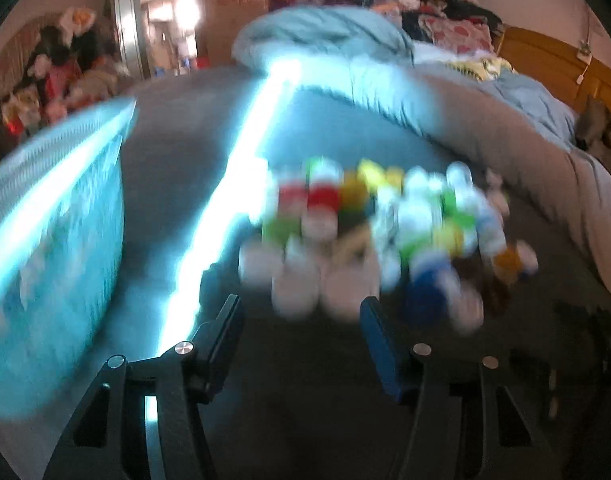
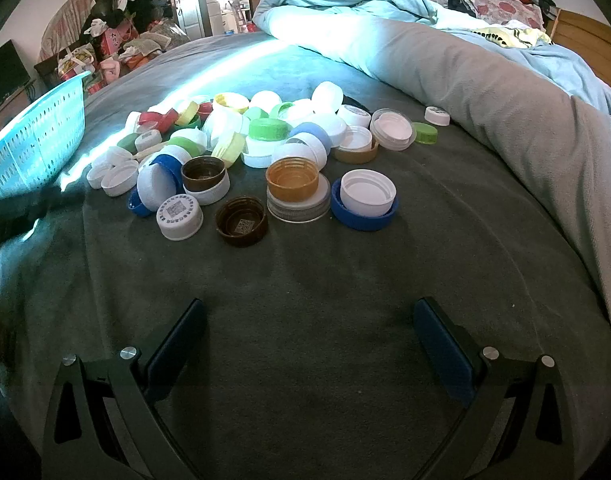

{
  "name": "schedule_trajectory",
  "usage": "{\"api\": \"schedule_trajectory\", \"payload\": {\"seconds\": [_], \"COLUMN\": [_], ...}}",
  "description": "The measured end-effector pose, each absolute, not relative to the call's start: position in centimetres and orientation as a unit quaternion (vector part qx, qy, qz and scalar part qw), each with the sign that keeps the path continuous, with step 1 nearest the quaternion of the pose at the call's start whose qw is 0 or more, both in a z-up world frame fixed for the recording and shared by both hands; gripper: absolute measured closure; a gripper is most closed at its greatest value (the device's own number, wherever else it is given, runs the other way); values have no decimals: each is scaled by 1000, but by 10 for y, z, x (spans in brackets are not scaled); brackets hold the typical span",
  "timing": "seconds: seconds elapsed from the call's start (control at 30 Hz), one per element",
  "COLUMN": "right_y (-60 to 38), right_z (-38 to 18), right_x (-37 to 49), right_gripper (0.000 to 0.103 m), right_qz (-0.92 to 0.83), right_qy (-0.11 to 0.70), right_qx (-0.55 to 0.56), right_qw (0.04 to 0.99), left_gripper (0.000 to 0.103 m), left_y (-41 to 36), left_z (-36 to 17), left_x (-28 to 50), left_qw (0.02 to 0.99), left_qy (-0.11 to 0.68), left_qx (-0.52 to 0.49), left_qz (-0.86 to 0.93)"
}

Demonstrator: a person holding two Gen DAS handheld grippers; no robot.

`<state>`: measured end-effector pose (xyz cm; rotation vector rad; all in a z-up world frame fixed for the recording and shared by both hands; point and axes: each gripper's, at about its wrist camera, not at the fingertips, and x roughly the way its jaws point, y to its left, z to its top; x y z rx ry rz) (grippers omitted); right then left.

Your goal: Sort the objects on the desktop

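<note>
Right gripper (image 2: 309, 320): jaws spread wide and empty, angled down over bare grey blanket (image 2: 305, 280).
Left gripper (image 1: 301, 316): jaws partly apart, nothing between them; its view is motion-blurred.
Bottle caps (image 2: 265, 148): a loose heap of white, green, blue, red, yellow and brown lids on the blanket, just ahead of both grippers.
Basket (image 2: 33, 140): turquoise, perforated, left of the heap.
Duvet (image 2: 465, 72): bunched behind and to the right.
</note>
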<state>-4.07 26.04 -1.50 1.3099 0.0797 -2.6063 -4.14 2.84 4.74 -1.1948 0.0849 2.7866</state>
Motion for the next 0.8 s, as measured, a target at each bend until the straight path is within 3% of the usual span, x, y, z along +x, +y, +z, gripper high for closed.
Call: {"api": "schedule_trajectory", "payload": {"seconds": [0.07,0.33,0.4,0.47,0.57,0.8], "right_y": [260,260,260,260,260,261], "right_z": [-15,-15,-15,-15,-15,-15], "right_x": [-41,-41,-41,-41,-41,-41], "right_gripper": [1,1,1,1,1,1], "right_qz": [-888,-888,-888,-888,-888,-888], "right_qy": [27,27,27,27,27,27], "right_qx": [446,446,446,446,446,446], "right_qw": [112,112,112,112,112,112], "left_gripper": [27,26,17,14,6,7], "left_y": [38,44,45,45,37,38], "left_z": [52,51,44,25,10,7], "left_x": [-69,-182,-202,-221,-225,-153], "left_qw": [38,-2,1,-6,3,21], "left_qy": [51,55,48,56,25,47], "left_qx": [-389,-429,-453,-500,-535,-539], "left_qz": [919,902,890,864,844,840]}}
